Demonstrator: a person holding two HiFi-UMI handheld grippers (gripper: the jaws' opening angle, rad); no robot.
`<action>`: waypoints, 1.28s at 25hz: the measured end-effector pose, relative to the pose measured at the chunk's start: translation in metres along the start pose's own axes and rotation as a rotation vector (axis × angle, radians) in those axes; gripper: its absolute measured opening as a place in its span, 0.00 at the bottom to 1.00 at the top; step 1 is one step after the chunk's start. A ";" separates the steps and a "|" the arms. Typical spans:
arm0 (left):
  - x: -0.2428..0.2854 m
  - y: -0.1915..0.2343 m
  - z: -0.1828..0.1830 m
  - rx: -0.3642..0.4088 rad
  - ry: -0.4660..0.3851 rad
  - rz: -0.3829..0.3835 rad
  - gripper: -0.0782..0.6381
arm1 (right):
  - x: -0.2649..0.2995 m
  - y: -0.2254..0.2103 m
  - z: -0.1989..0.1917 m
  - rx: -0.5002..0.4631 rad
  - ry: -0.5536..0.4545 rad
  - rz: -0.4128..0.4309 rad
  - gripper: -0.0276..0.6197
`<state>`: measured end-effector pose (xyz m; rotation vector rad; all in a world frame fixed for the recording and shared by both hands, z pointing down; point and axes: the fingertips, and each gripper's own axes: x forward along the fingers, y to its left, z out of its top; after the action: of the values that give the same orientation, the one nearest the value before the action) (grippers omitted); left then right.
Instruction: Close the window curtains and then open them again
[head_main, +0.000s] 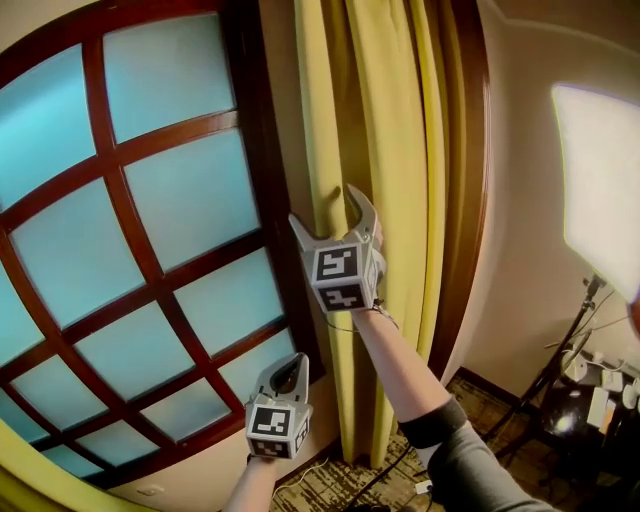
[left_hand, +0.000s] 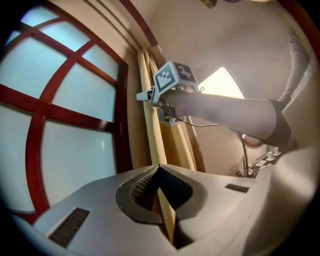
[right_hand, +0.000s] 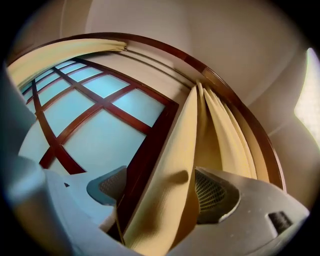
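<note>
At the right edge of the window (head_main: 150, 200) the curtain (head_main: 390, 150) hangs bunched, so we judge the closing pull is about to start. Our right gripper (head_main: 330, 208) straddles its leading fold, fingers (right_hand: 215, 192) spread wide, released; next they must clamp the fold and draw it leftward. Our left gripper (head_main: 290, 372) hangs lower, fingers clenched on nothing.

My right claw (head_main: 325, 207) is up high and tips up a bit, with its jaws wide apart. My right arm (head_main: 400, 370) is stretched out behind it. My left claw (head_main: 288, 368) is lower down, jaws pressed tight together.
</note>
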<state>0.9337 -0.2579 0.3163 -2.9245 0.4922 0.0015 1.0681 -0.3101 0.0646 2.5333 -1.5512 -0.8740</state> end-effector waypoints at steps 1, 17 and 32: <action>0.003 0.001 0.000 -0.001 0.002 0.009 0.11 | 0.006 -0.002 0.001 -0.003 -0.001 0.002 0.74; 0.020 0.018 -0.017 0.022 0.062 0.114 0.11 | 0.036 -0.036 0.001 0.079 -0.080 0.000 0.17; -0.001 0.040 -0.047 0.020 0.136 0.249 0.11 | 0.042 0.011 0.026 -0.025 -0.232 0.142 0.08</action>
<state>0.9186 -0.3029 0.3556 -2.8359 0.8686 -0.1699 1.0607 -0.3441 0.0280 2.3388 -1.7445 -1.1935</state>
